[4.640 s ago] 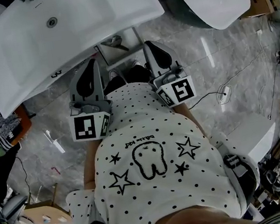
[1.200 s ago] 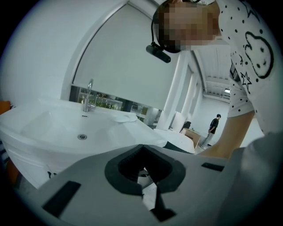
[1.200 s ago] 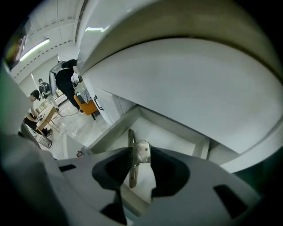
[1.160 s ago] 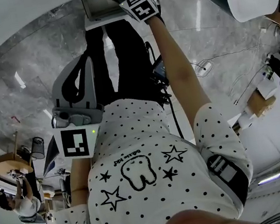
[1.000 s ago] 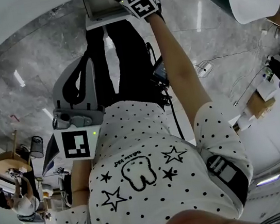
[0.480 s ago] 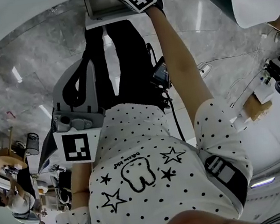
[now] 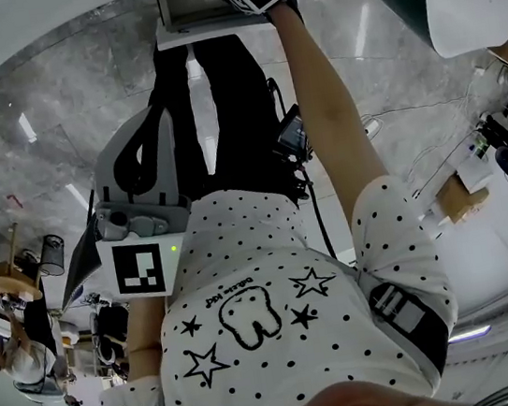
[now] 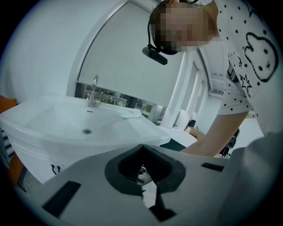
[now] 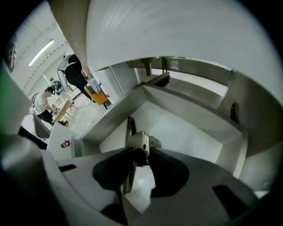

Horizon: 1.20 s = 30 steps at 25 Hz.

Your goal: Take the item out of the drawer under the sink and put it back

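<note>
Okay, left tongs (image 8: 142,148) are together and empty, held back by the person's waist and facing the sink (image 8: 66,119), well apart from the job. Right tongs (image 9: 140,153) reach down into the drawer (image 9: 116,118); their jaws have just been closing and now pinch the item (image 9: 141,141) by its knob. Item's inside the drawer, dead ahead; its long bar runs away from the tongs, slightly left. Resting or lifted, can't tell. Right hand's move, I'd say.
</note>
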Each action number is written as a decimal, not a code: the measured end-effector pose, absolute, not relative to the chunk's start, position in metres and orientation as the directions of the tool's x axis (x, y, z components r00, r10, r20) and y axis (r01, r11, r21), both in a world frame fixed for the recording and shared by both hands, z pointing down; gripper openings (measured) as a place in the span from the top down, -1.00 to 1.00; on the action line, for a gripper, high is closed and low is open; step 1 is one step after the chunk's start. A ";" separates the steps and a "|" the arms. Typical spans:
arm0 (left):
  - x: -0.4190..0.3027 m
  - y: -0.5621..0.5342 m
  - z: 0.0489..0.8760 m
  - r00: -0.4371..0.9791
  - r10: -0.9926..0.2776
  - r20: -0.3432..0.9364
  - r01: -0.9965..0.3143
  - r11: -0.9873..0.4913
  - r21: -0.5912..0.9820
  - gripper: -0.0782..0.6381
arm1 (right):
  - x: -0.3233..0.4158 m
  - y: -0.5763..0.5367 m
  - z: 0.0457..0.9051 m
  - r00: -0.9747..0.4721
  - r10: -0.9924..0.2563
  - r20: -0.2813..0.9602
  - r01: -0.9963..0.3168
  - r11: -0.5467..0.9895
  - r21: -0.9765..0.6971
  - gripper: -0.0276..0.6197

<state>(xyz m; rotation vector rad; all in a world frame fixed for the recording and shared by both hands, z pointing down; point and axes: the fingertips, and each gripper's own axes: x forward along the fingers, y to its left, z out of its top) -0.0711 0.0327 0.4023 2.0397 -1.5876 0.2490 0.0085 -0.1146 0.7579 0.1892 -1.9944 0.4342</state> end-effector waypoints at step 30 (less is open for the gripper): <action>-0.070 0.028 0.407 0.313 -0.835 0.453 -0.933 -0.182 0.311 0.79 | 0.000 -0.076 0.723 -0.552 0.122 0.825 0.080 0.992 -0.093 0.84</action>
